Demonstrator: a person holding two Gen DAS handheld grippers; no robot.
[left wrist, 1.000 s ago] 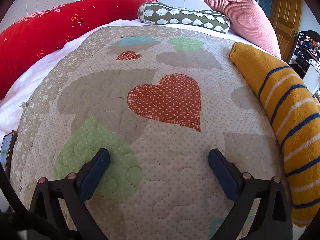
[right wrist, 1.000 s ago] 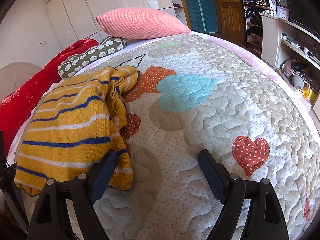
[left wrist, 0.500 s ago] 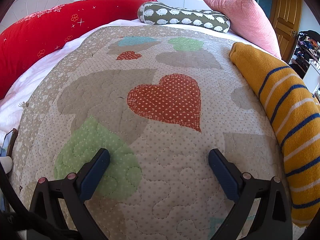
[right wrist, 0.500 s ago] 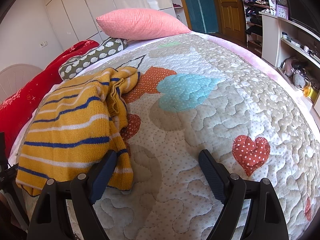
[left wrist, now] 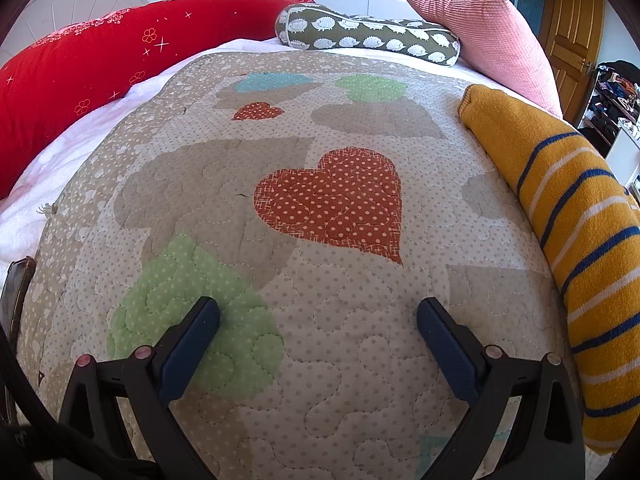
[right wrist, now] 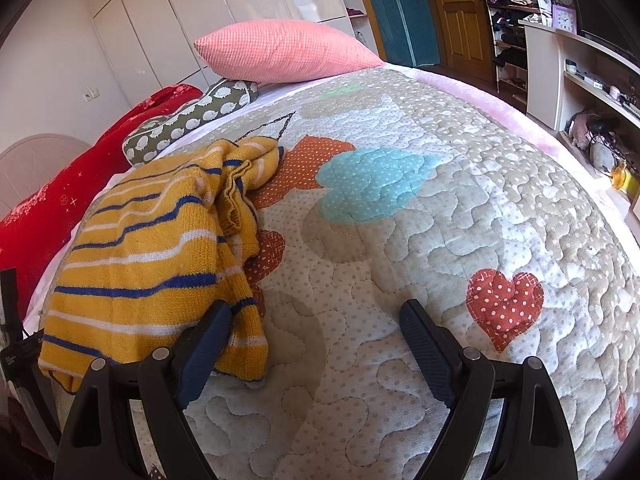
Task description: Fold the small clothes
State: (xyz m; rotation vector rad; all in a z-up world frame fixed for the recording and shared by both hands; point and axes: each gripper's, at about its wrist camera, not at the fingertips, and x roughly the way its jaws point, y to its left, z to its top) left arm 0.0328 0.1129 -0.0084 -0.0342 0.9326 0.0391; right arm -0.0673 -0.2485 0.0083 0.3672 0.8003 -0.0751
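Note:
A small mustard-yellow knit sweater (right wrist: 152, 256) with blue and white stripes lies rumpled on the quilted bedspread (right wrist: 460, 220). In the right wrist view it fills the left half, its near hem beside the left finger of my right gripper (right wrist: 316, 312), which stands open above bare quilt. In the left wrist view the sweater (left wrist: 572, 216) runs along the right edge. My left gripper (left wrist: 318, 308) is open too, over the quilt (left wrist: 320, 360) and well left of the sweater, with nothing between its fingers.
At the head of the bed lie a red bolster (left wrist: 80, 76), a green hedgehog-print cushion (left wrist: 368, 36) and a pink pillow (left wrist: 480, 36). A desk and shelves (right wrist: 576, 64) stand past the bed's right side. A dark phone-like object (left wrist: 14, 284) sits at the left edge.

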